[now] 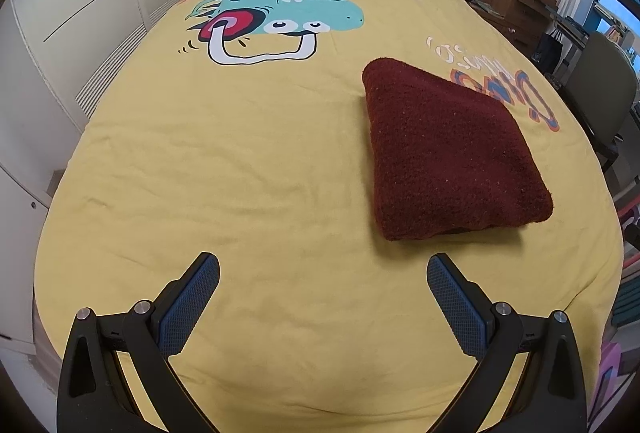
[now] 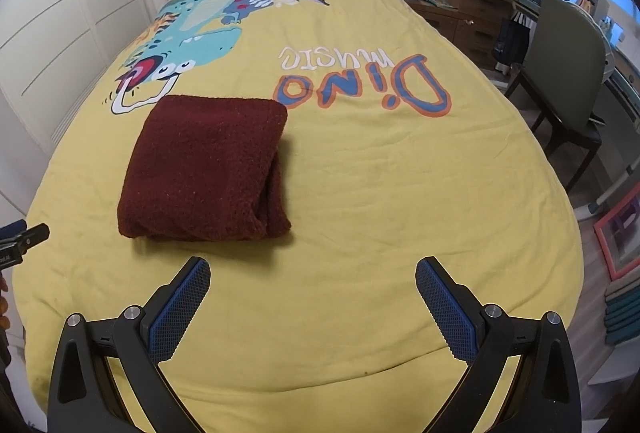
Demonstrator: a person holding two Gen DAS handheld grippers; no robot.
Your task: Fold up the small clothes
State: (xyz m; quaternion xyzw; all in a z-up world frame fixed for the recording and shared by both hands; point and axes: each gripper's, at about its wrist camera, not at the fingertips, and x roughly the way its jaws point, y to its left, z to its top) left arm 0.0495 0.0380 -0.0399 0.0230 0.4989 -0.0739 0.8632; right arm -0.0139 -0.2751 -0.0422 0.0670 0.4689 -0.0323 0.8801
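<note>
Lying on the yellow bedspread [image 2: 360,193], the dark red fleecy garment [image 2: 204,169] sits already folded into a thick square bundle, near the foot of the bed and between the two views. It looks soft, light and bulky, likely to slump or unfold if pinched by one layer. A hold across all layers at the near right corner [image 2: 276,225] seems safest. Left gripper [image 1: 323,271] and right gripper [image 2: 313,273] both hover with jaws apart, empty.
</note>
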